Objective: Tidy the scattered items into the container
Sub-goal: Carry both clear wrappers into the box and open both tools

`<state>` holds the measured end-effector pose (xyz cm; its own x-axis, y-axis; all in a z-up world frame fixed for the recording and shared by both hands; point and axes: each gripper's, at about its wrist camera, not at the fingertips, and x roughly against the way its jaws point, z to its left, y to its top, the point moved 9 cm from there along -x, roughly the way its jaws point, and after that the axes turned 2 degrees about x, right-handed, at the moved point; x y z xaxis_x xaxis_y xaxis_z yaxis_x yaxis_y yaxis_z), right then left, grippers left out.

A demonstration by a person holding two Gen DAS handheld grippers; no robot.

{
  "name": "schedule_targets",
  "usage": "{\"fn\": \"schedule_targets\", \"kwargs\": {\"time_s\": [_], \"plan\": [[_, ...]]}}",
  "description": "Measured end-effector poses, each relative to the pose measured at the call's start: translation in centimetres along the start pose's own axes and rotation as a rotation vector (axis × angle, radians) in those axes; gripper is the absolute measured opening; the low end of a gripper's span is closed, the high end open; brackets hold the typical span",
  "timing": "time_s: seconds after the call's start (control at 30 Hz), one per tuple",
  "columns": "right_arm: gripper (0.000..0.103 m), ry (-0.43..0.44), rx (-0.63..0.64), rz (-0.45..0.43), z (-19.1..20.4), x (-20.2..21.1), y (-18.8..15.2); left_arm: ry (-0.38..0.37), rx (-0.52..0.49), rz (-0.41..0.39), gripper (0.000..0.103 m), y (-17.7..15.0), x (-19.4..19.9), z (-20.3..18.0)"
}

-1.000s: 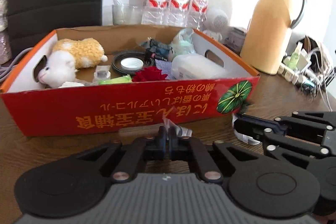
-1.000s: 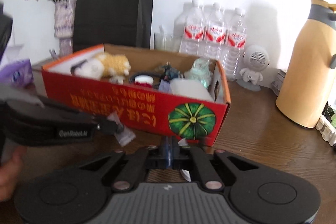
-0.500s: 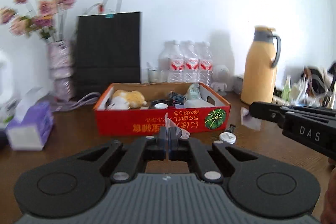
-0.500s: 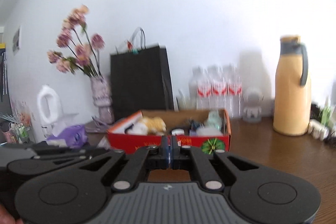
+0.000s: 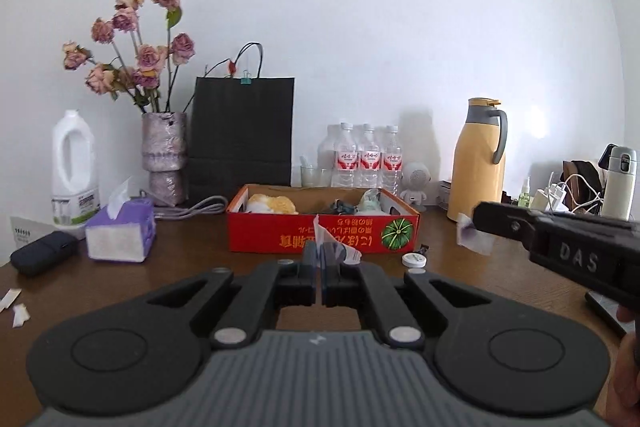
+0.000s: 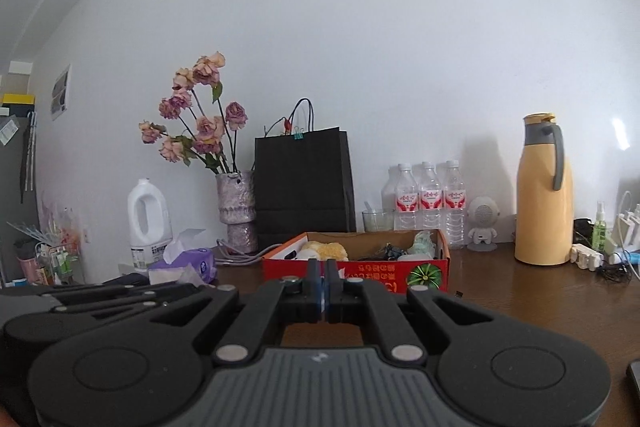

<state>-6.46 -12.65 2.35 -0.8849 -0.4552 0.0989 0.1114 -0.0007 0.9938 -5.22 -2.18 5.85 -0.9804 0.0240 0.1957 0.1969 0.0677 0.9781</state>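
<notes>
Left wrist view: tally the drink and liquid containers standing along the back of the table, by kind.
Water bottles: 3
Yellow jug: 1
White plastic jug: 1
Silver flask: 1
Glass: 1
Total: 7

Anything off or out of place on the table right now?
Yes. A small white round lid lies loose on the table in front of the red box, and paper scraps sit at the table's left edge. Both grippers pinch thin plastic scraps.

The red box [image 5: 320, 235] hides its contents' lower parts behind its front wall.
</notes>
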Motion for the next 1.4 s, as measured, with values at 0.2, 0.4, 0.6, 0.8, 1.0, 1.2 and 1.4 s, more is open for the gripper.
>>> {"fn": "schedule_targets", "kwargs": {"time_s": [0.2, 0.4, 0.6, 0.8, 1.0, 1.2, 1.4], "plan": [[0.0, -0.011, -0.007, 0.001, 0.2, 0.3, -1.1, -0.003, 0.009, -0.04, 0.003, 0.6, 0.1, 0.2], [0.0, -0.008, -0.002, -0.033, -1.2, -3.8, 1.7, 0.009, 0.002, -0.114, 0.003, 4.4, -4.8, 0.2], [0.0, -0.03, 0.067, -0.156, -3.0, -14.4, 11.4, 0.024, -0.037, -0.192, 0.003, 12.9, -16.5, 0.0], [0.0, -0.059, 0.028, -0.093, -6.2, -22.7, 14.5, 0.014, 0.062, -0.07, 0.003, 15.2, -24.3, 2.7], [0.012, 0.167, 0.023, 0.437, -7.8, -27.4, 6.7, 0.05, 0.018, 0.116, 0.003, 13.5, -27.4, 6.6], [0.04, 0.322, 0.072, 0.686, -5.8, -23.0, -6.3, 0.015, 0.051, 0.175, 0.003, 9.1, -23.9, 8.8], [0.02, 0.264, 0.096, 0.704, -5.9, -24.6, -9.0, 0.036, 0.015, 0.148, 0.003, 8.8, -22.7, 8.4]]}}
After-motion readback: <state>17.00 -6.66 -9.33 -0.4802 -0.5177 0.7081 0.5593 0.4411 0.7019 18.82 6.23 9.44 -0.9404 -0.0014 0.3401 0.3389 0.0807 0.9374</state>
